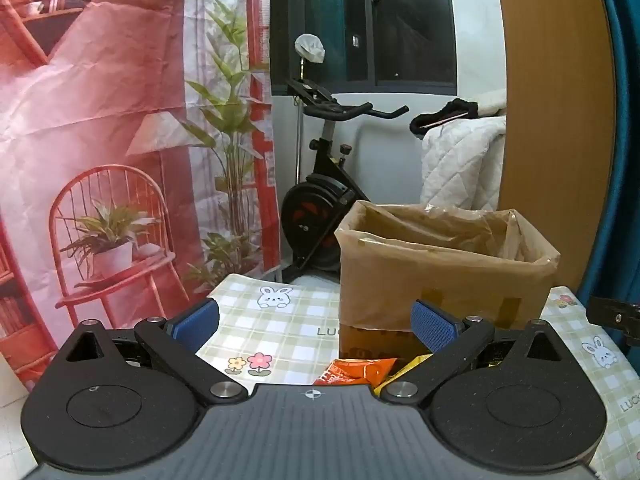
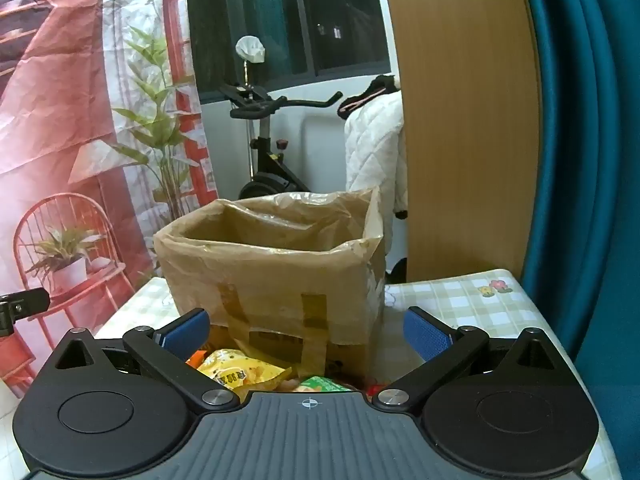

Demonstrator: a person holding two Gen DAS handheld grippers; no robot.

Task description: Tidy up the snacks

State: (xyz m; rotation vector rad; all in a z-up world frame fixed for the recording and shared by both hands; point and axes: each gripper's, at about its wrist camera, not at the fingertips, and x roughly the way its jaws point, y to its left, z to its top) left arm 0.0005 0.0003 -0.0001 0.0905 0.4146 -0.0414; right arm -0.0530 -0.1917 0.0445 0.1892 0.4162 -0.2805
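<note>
The biggest thing behind my work is the printed backdrop (image 1: 92,128) of a red chair and plants, hanging to the left, with an exercise bike (image 1: 324,208) beside it under the dark window and a wooden panel (image 2: 468,120) to the right.

My worktop (image 1: 280,320) wears a green checked cloth with rabbits and flowers. On it stands the cardboard box (image 2: 276,280), upright, mouth open to the top, lined with a clear plastic bag whose edge folds over the rim and is held by brown tape strips. From both of my views I see only the inner far wall of the liner; I cannot tell whether anything lies at the bottom.

The snacks lie on the worktop just in front of the box, on my side. From my left view an orange packet (image 1: 356,372) lies flat, with a yellow packet's corner just right of it. From my right view a yellow packet (image 2: 240,372) lies flat, its long axis running roughly left to right, and a green packet (image 2: 320,385) peeks out beside it, mostly hidden by my own body.

My left gripper (image 1: 316,320) has its fingers spread wide, nothing between them. My right gripper (image 2: 308,332) is likewise released, fingers apart above the packets.
</note>
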